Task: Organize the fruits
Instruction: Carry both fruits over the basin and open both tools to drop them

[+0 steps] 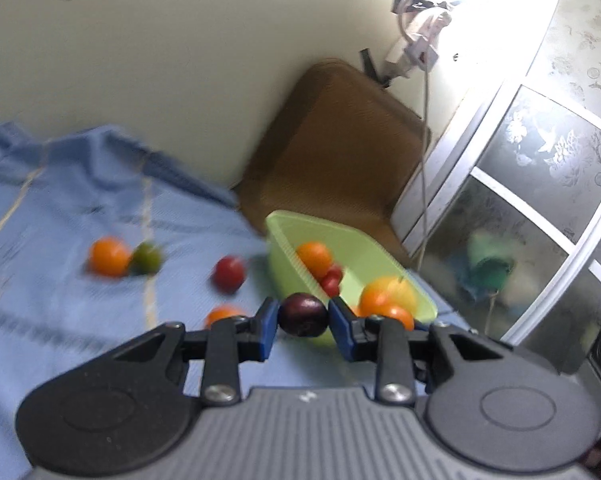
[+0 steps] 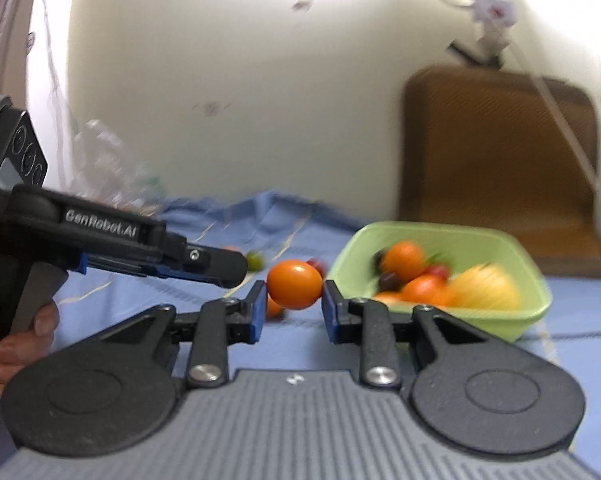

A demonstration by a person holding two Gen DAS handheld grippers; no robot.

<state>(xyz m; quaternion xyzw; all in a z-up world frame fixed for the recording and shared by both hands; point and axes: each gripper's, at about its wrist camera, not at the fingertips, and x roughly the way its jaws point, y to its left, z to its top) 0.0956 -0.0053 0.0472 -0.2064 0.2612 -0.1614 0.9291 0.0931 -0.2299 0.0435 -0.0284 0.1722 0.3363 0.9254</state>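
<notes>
My left gripper (image 1: 303, 316) is shut on a dark purple plum (image 1: 303, 315), held above the near rim of a green tub (image 1: 356, 240). The tub holds oranges, small red fruits and a yellow fruit (image 1: 396, 292). On the blue cloth lie an orange (image 1: 109, 257), a green fruit (image 1: 146, 258), a red fruit (image 1: 230, 273) and another orange (image 1: 220, 315). My right gripper (image 2: 294, 298) is shut on an orange (image 2: 294, 284), left of the green tub (image 2: 452, 236). The left gripper's body (image 2: 140, 248) shows at the left of the right wrist view.
A blue cloth (image 1: 60, 220) covers the surface. A brown chair (image 1: 340, 140) stands behind the tub against a cream wall. A glass-panelled door (image 1: 540, 184) is at the right, with a hanging cable (image 1: 424, 160).
</notes>
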